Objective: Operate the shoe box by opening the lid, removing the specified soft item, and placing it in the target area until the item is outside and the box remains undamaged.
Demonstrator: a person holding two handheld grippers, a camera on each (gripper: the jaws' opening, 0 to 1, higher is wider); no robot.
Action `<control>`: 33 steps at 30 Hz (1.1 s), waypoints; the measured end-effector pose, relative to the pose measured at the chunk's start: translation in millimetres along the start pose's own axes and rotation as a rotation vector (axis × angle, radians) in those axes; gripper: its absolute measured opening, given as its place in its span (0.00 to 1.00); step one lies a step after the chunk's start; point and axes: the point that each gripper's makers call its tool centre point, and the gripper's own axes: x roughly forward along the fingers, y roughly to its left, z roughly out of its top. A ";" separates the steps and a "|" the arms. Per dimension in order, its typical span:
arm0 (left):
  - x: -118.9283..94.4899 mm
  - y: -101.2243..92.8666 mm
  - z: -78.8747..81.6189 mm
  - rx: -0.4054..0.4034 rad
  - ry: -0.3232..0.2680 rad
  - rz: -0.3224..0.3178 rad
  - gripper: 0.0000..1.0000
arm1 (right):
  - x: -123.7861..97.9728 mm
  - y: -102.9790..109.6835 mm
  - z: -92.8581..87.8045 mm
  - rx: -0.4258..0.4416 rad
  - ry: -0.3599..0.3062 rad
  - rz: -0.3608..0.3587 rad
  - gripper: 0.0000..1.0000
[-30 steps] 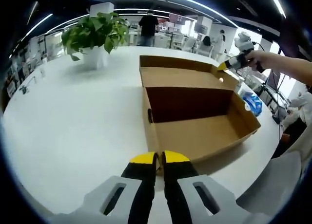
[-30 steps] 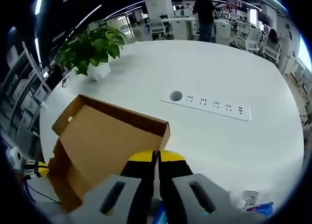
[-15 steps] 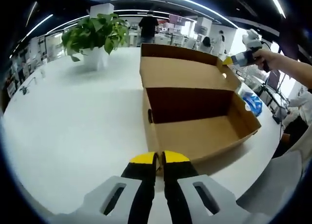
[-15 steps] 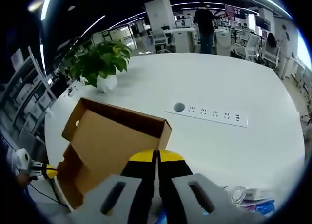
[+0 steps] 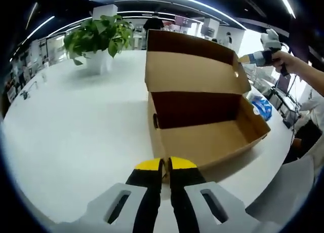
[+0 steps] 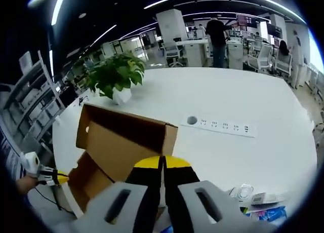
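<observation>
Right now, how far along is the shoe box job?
Done: the lid stands open, and the shoe box floor that shows is bare. In hand: the right gripper is closed on the lid's edge. Left: confirming the soft item sits out; a blue-white bundle lies beside the box.

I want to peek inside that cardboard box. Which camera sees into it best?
The left gripper view: it looks straight into the open shoe box, showing its bare floor and raised lid. The right gripper view sees the lid's inner face and little of the inside.

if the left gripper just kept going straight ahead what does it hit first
Likely the shoe box: the left gripper, jaws together, points at its near front wall, just beyond the tips. Depth is hard to judge here.
</observation>
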 end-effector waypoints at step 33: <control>-1.1 1.0 0.4 0.010 -0.021 -0.015 0.02 | -56.0 33.0 -28.1 -0.022 -0.136 0.021 0.00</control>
